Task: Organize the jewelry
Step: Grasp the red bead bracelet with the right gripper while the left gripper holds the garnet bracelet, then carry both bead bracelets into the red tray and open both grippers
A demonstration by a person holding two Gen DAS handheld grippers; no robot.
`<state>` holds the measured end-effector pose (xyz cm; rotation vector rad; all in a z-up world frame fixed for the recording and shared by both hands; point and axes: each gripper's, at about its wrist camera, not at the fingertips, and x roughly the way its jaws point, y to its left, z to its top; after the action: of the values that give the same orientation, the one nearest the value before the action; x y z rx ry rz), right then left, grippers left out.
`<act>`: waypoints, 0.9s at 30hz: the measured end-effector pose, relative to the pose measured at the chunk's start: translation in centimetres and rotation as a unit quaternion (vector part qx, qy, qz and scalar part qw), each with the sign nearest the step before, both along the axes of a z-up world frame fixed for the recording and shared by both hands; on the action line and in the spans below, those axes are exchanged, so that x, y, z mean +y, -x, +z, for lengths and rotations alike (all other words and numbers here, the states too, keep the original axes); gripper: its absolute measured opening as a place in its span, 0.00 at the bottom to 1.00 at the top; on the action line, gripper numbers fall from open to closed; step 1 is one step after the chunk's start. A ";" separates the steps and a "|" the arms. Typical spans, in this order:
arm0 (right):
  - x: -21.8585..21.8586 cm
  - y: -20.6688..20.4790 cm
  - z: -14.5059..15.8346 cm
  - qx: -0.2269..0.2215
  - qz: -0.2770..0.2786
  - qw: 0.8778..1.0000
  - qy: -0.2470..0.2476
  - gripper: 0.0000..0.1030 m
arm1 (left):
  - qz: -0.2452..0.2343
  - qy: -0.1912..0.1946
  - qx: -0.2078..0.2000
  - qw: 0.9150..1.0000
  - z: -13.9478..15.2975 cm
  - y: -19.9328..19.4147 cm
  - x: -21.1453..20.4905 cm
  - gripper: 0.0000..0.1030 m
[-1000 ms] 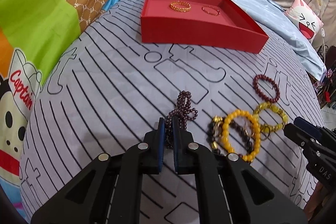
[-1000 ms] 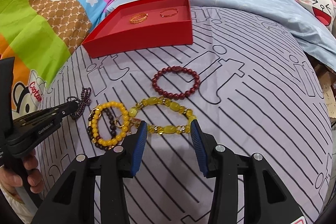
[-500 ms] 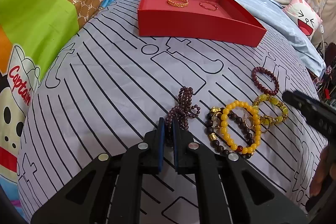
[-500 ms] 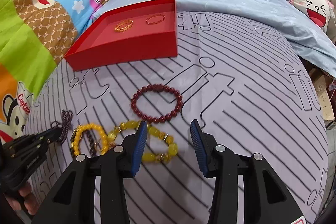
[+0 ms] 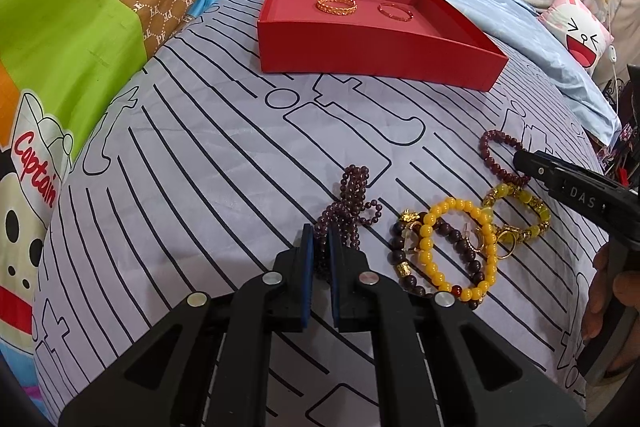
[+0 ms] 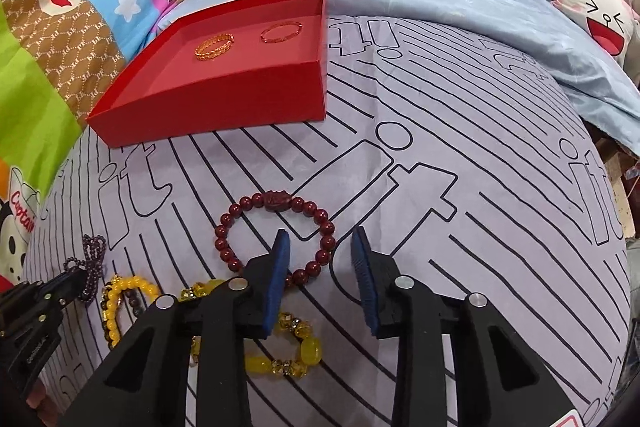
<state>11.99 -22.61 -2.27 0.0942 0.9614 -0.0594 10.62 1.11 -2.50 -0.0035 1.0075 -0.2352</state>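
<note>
Purple bead strand (image 5: 352, 211) bunched on sheet; 2 rings (image 5: 336, 4) in red tray (image 5: 372, 55).

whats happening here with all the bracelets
A person is sorting jewelry on a bed. The left tool is shut on a purple bead strand. The right tool is open over a dark red bracelet. Two rings already lie in the red tray; yellow bracelets remain outside.

Likely home bedroom: bed sheet (image 5: 200, 147), cartoon quilt (image 5: 80, 27), pillow (image 5: 576, 23)
</note>
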 end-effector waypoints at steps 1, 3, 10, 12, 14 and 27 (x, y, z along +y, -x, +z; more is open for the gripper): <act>0.0 0.0 0.0 -0.001 0.000 1.000 0.002 0.20 | 0.000 0.000 0.000 1.000 0.0 -0.1 0.0 0.07; -0.1 0.0 0.0 -0.001 0.000 1.000 0.000 0.12 | 0.000 0.001 0.001 1.000 0.0 0.0 0.0 0.07; -0.6 0.7 0.5 -0.002 -0.003 1.000 -0.016 0.07 | 0.001 0.009 0.006 1.000 0.3 -0.3 0.2 0.07; -0.7 1.0 1.1 -0.008 -0.004 1.000 -0.022 0.07 | 0.001 0.010 0.004 1.000 0.5 -0.3 0.3 0.06; -0.8 1.4 1.9 -0.016 -0.003 1.000 -0.026 0.07 | 0.000 0.013 0.002 1.000 1.0 -0.2 0.3 0.06; -0.2 1.5 8.4 -0.076 0.021 0.996 -0.033 0.07 | -0.021 0.027 -0.035 0.999 5.3 -0.5 -0.4 0.06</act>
<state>10.48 -22.78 6.09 0.1378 0.8133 0.0191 11.10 0.73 2.81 -0.0231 0.9316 -0.2995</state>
